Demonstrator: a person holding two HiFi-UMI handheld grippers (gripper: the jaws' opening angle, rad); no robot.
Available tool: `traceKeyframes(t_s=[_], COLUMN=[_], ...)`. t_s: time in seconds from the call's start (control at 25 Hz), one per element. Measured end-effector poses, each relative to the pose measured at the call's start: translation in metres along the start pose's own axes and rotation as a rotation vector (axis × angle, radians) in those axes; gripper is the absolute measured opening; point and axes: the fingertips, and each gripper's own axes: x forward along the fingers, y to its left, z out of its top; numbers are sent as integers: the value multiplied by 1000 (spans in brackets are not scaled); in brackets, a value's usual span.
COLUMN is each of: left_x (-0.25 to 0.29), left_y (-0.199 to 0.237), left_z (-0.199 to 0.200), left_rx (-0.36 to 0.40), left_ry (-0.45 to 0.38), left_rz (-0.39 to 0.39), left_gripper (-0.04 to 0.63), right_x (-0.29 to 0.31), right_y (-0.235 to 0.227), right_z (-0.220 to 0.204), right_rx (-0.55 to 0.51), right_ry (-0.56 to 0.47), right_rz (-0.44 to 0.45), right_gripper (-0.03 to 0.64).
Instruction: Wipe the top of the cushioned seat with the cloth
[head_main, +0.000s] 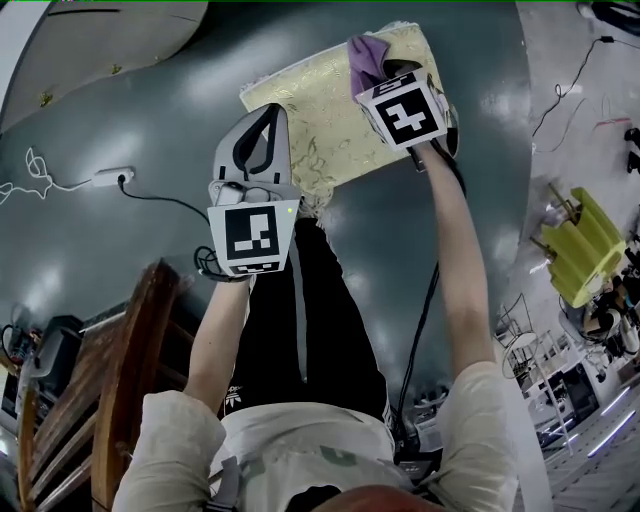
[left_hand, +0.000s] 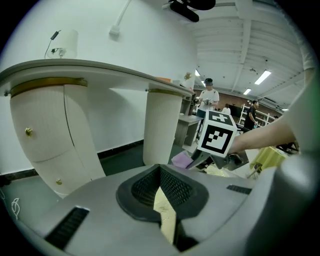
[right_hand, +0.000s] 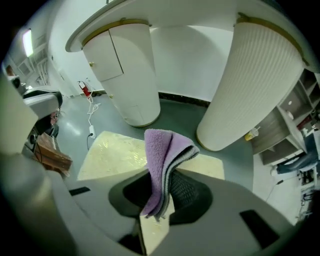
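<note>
The right gripper (head_main: 388, 72), upper centre, is clamped on the purple cloth (head_main: 365, 52) above the gold cushioned seat (head_main: 320, 110). The left gripper (head_main: 268, 115) hangs over the seat's left edge, its jaws pressed together and holding nothing. A power strip (head_main: 112, 176) lies on the floor at left, and a wooden chair (head_main: 130, 360) stands at lower left. A white column (right_hand: 250, 85) rises just behind the seat.

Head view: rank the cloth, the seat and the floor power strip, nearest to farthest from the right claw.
1. Cloth: pinched in the right claw itself.
2. Seat: just beneath the claw, spreading to its left.
3. Power strip: on the floor, far off to the left.
</note>
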Motion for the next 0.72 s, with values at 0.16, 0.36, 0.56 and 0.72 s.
traceKeyframes(t_s=[0.16,0.36,0.56,0.72], left_x=[8,12,8,5], left_y=[-14,-20,-22,-21], left_z=[3,2,-6,-11], left_rx=[24,25,29,30], left_ry=[5,16,32,37], left_rz=[-26,-36,-29,-27], left_gripper=[6,6,6,6], right_x=[-7,-13,-18,-22], right_y=[-48,-87,-109,-120], right_z=[-14,-27,-30,-30], right_rx=[-17,-16,-36,-53], right_ry=[29,58,59,50], right_rz=[-106,-195,-275,-330], right_gripper=[89,89,89,87])
